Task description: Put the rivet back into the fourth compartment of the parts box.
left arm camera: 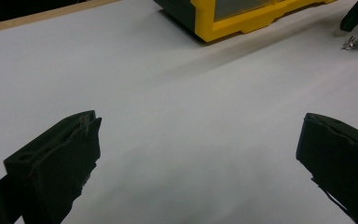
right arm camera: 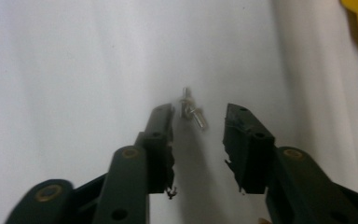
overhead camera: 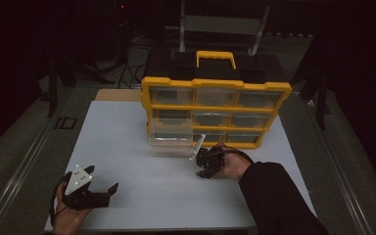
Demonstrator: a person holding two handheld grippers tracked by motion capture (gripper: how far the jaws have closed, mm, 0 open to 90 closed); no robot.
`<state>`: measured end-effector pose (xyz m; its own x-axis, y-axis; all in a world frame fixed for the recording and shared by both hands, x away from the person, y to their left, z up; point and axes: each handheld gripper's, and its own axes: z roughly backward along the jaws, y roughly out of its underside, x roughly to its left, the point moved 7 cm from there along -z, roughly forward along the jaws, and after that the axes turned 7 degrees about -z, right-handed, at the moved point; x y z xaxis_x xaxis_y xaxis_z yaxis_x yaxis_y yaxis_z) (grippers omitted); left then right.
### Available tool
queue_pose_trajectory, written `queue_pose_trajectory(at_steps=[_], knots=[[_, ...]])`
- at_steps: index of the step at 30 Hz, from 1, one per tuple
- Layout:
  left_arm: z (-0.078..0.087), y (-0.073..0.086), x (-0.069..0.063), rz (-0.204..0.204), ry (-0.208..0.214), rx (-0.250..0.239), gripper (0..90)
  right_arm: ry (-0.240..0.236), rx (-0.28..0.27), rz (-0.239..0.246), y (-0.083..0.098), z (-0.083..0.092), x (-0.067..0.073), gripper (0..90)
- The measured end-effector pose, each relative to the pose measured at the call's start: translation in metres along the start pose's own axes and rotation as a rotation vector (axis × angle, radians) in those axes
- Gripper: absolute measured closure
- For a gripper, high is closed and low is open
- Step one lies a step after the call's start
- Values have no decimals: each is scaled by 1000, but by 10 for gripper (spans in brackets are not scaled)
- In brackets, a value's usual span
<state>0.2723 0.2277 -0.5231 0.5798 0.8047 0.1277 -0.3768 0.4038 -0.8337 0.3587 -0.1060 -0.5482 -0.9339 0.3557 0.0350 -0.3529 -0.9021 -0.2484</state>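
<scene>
A small silver screw (right arm camera: 192,113) lies on the white tabletop (overhead camera: 127,147), in the gap between the tips of my right gripper (right arm camera: 199,114). The jaws stand apart on either side of the screw and neither pad presses on it. In the high view the right gripper (overhead camera: 204,164) points down at the table just in front of a yellow and black drawer organizer (overhead camera: 215,110). My left gripper (left arm camera: 199,126) rests wide open with nothing between its jaws, at the table's near left corner (overhead camera: 100,181). From the left gripper view, the screw (left arm camera: 349,45) shows far off.
A clear drawer (overhead camera: 171,142) is pulled out from the organizer's bottom left and sits on the table. The organizer's yellow corner (left arm camera: 223,18) rises at the far side. A wooden board edge (overhead camera: 117,94) shows behind the white top. Dark stands surround the table.
</scene>
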Motion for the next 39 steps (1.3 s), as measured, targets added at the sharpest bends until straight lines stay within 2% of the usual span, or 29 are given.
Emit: queue_pose_trajectory(at_steps=[2,6,14,17,18,25,27,34,39], knots=[[0,0,0,0,0,1,3,-3,4,5,0,-2,0,650],[0,0,0,0,0,0,3,-13,35,19,1,-6,1,733],[0,0,0,-1,1,0,3,-26,48,27,2,-6,0,818],[0,0,0,-1,1,0,3,-32,54,32,4,-6,0,825],[0,0,0,-1,1,0,3,-33,49,50,4,-7,-2,826],[0,0,0,-1,1,0,3,-36,75,22,8,-4,0,826],[0,0,0,0,0,0,3,-32,72,43,9,-4,-1,826],[0,0,0,0,1,1,3,-23,71,27,16,10,-1,826],[0,0,0,0,0,1,3,-3,63,50,16,29,-2,826]])
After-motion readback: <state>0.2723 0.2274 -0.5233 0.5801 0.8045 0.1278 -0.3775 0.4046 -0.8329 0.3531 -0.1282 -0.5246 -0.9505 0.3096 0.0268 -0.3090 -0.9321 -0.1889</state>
